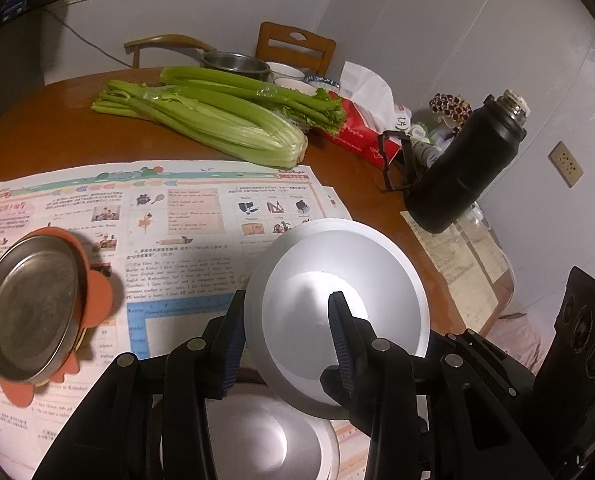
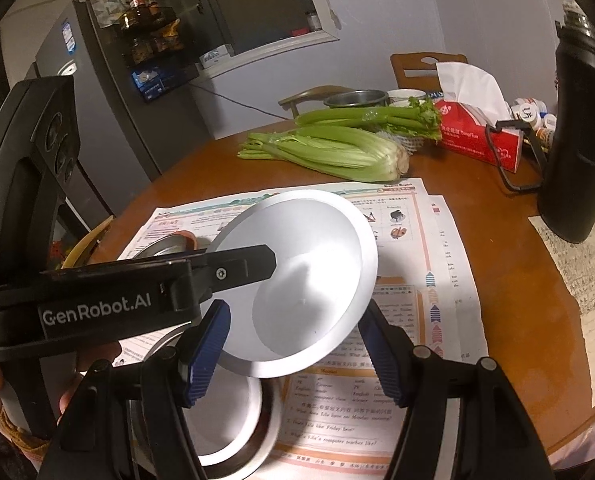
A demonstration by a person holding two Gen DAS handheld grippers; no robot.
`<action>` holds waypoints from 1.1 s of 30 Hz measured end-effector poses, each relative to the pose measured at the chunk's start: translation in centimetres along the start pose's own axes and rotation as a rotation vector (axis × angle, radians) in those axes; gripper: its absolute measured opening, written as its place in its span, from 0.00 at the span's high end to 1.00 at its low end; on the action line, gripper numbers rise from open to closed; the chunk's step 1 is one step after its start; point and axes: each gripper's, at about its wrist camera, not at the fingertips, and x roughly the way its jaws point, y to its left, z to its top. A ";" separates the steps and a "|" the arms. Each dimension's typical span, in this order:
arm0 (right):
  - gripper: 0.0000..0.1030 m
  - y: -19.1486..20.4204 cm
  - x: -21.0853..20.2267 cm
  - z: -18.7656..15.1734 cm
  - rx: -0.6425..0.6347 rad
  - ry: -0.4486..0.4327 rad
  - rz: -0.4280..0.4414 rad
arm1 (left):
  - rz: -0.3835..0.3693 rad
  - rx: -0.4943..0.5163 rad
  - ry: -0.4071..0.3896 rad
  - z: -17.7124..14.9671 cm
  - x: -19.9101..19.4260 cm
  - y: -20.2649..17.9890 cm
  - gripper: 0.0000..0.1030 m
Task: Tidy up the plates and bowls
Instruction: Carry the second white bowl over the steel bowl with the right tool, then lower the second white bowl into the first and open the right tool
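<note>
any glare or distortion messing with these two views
Left wrist: glare whitens the centre of the held white plate, and the fisheye bends the table edge and darkens the corners. Right wrist: same curvature, softer sheen on the plate, dim room behind.

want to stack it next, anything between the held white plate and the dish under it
Nothing visible. The white plate, held tilted by both grippers, hangs over the dish on the newspaper, with only open air between them.
</note>
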 end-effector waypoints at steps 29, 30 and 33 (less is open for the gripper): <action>0.35 6.9 -2.1 -5.7 -0.129 0.114 0.082 | 0.097 -0.005 0.001 -7.7 -6.0 2.6 0.61; 0.35 6.9 -2.0 -5.8 -0.130 0.116 0.082 | 0.100 -0.004 0.004 -7.8 -5.9 2.6 0.61; 0.35 6.9 -1.9 -6.0 -0.132 0.122 0.089 | 0.112 -0.007 0.012 -8.2 -5.7 2.9 0.61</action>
